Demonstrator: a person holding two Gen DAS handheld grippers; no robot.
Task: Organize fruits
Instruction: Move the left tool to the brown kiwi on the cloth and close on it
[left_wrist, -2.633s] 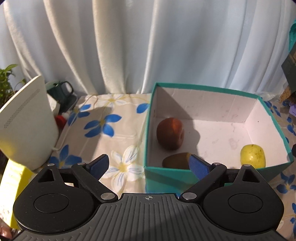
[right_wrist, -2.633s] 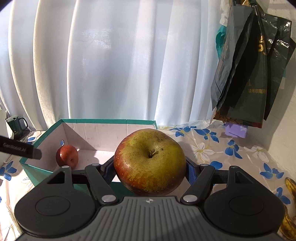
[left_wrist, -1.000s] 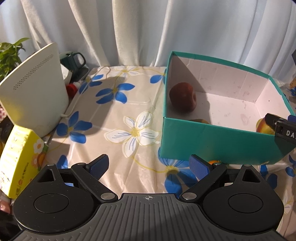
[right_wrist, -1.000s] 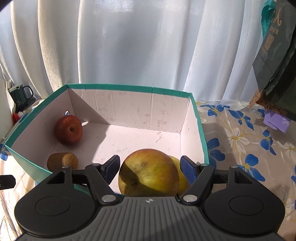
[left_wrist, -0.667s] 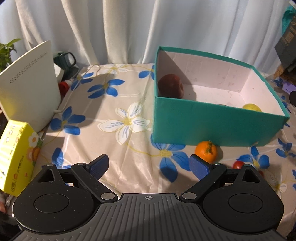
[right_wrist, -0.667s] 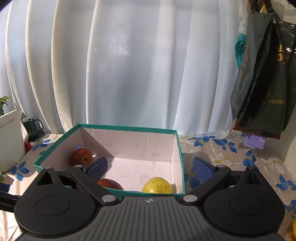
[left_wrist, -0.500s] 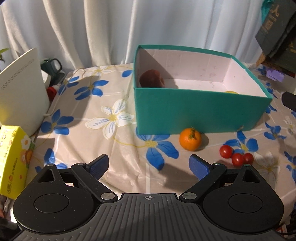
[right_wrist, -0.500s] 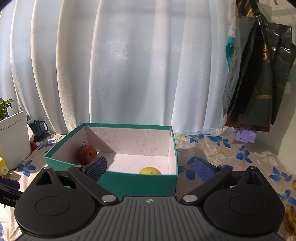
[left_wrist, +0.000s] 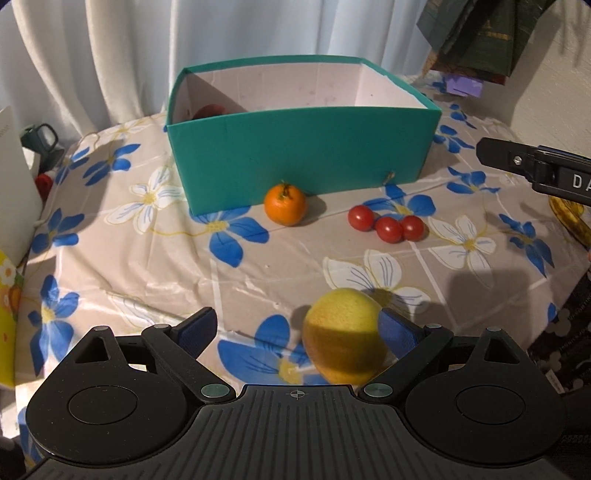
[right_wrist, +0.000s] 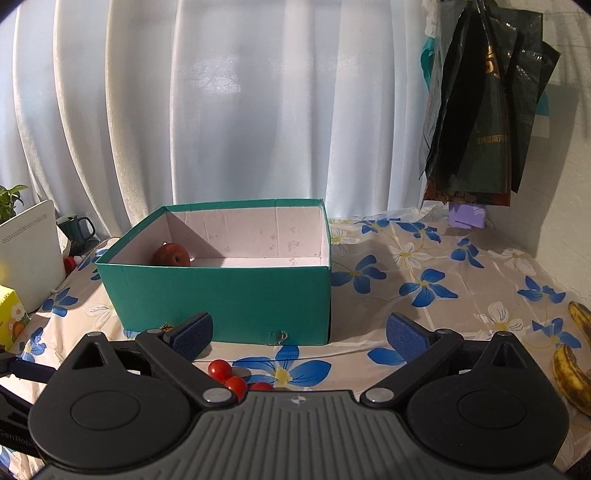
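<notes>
In the left wrist view, the left gripper (left_wrist: 297, 330) stands with jaws spread wide, and a round yellow-orange citrus fruit (left_wrist: 345, 334) sits on the flowered tabletop (left_wrist: 258, 273) at lower centre, hard against the right-hand blue pad with a wide gap to the left one. A good pick would probably slide the gripper rightward in the frame to centre the fruit before closing, or it may roll off. A small orange tangerine (left_wrist: 285, 205) and three red cherry tomatoes (left_wrist: 386, 224) lie mid-frame before the teal cardboard box (left_wrist: 295, 155). In the right wrist view, the right gripper (right_wrist: 299, 336) is spread and empty, the box at centre holding a dark red apple (right_wrist: 171, 254), and spotted bananas (right_wrist: 574, 363) at the right edge.
</notes>
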